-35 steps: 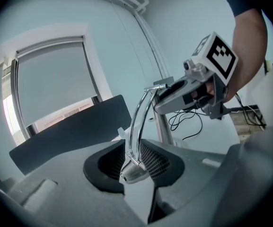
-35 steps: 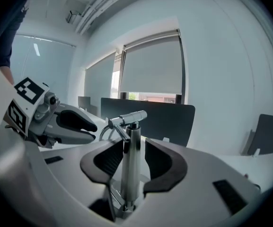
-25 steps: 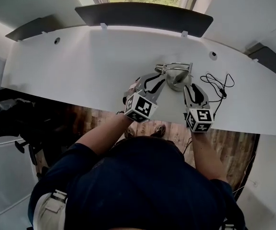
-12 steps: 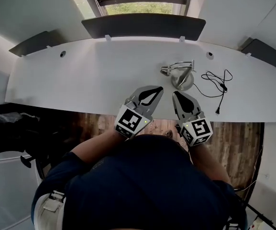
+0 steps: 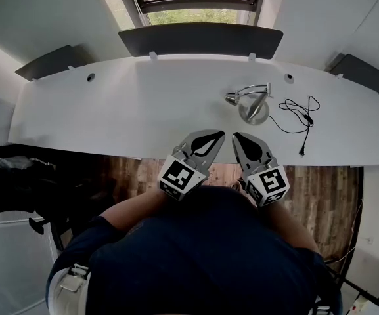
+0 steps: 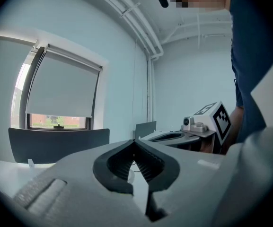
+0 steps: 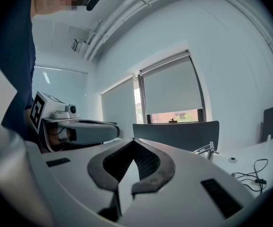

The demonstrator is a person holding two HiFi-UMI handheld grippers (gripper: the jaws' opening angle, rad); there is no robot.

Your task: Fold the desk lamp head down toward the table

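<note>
A small metal desk lamp [image 5: 249,101] stands on the white desk [image 5: 143,104], its arm folded low and its head [image 5: 231,98] pointing left, close to the tabletop. Its top shows in the right gripper view [image 7: 207,149]. My left gripper [image 5: 223,134] and right gripper [image 5: 234,136] hover side by side at the desk's near edge, well short of the lamp. Both are shut, tips together, with nothing between them. Each gripper shows in the other's view: the left gripper [image 7: 112,130], the right gripper [image 6: 148,139].
A black cable [image 5: 297,115] with a plug lies on the desk right of the lamp. A dark panel [image 5: 199,41] runs along the desk's far edge under a window [image 5: 192,15]. Wooden floor [image 5: 320,195] lies below the near edge.
Both grippers have drawn back from the lamp toward my body and shut. The lamp stands alone, its head low.
</note>
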